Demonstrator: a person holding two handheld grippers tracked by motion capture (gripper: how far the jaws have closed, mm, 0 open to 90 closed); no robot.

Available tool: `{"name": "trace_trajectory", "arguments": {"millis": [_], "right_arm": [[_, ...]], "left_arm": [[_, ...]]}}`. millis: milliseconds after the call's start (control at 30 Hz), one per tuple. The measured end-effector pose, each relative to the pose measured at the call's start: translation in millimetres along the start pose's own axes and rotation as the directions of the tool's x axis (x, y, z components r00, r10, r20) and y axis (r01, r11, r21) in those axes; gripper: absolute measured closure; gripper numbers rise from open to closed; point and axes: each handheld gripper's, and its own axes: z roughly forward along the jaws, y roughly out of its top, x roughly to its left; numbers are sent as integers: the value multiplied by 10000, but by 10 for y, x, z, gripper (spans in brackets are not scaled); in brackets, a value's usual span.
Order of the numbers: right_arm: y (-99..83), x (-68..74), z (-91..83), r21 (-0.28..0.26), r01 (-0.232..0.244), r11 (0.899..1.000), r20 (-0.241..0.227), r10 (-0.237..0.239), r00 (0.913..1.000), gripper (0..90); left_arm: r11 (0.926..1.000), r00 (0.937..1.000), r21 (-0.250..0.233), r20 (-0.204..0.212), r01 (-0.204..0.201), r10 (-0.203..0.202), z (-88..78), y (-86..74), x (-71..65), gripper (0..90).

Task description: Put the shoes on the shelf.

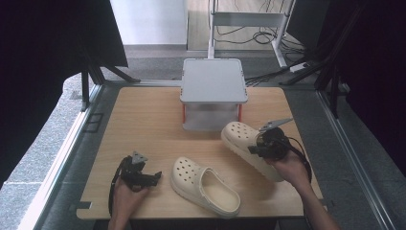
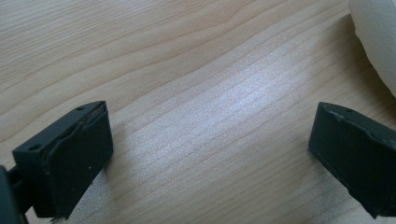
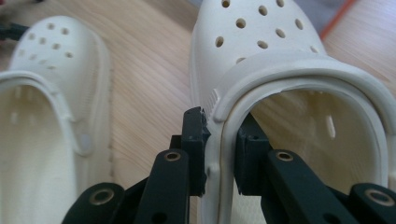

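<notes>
Nearest the lens: black jaws of the right tool (image 3: 219,154) pinched on the side wall of a cream clog (image 3: 289,93), one jaw outside, one inside the opening, pads pressed tight on the rim. Seen from the high view, same clog (image 1: 244,143) gripped at its heel end by the right tool (image 1: 261,148), toe pointed toward a grey two-level stand (image 1: 213,91) just beyond it. Wooden counter (image 1: 143,124) underneath everything. Second cream clog (image 1: 203,184) flat on the counter, between the two tools, just beside the left tool (image 1: 155,178). Left tool low over bare wood, jaws spread wide, nothing between them, second clog's edge (image 2: 378,42) off past one jaw.
</notes>
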Motion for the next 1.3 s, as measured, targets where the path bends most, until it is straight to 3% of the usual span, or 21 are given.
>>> {"name": "trace_trajectory", "arguments": {"millis": [167, 533, 667, 933, 1067, 1167, 1300], "right_arm": [[99, 217, 137, 93, 415, 9991, -308, -411, 9987, 769], [190, 595, 618, 500, 1051, 9932, -863, -1005, 9912, 769], [163, 672, 716, 583, 1222, 9908, -1252, -1142, 9855, 768], [88, 708, 780, 708, 1071, 9917, -1970, -914, 9761, 764], [47, 719, 810, 757, 1148, 9905, -2057, -972, 9738, 759], [36, 689, 782, 559, 1247, 9906, -2110, -1104, 9712, 659], [45, 606, 640, 166, 1234, 9922, -1821, -1184, 9761, 465]], "left_arm": [[10000, 10000, 16, 8, 17, -17, -1, 0, -1, 0], [10000, 10000, 14, 11, 23, -23, -1, 0, -1, 0], [10000, 10000, 13, 14, 45, -45, -1, -1, -3, 0], [10000, 10000, 15, 12, 43, -43, -1, 0, -3, 0], [10000, 10000, 14, 12, 44, -44, -1, -1, -3, 0], [10000, 10000, 15, 13, 43, -43, -1, -1, -3, 0], [10000, 10000, 16, 12, 40, -40, -1, -1, -3, 0]]}}
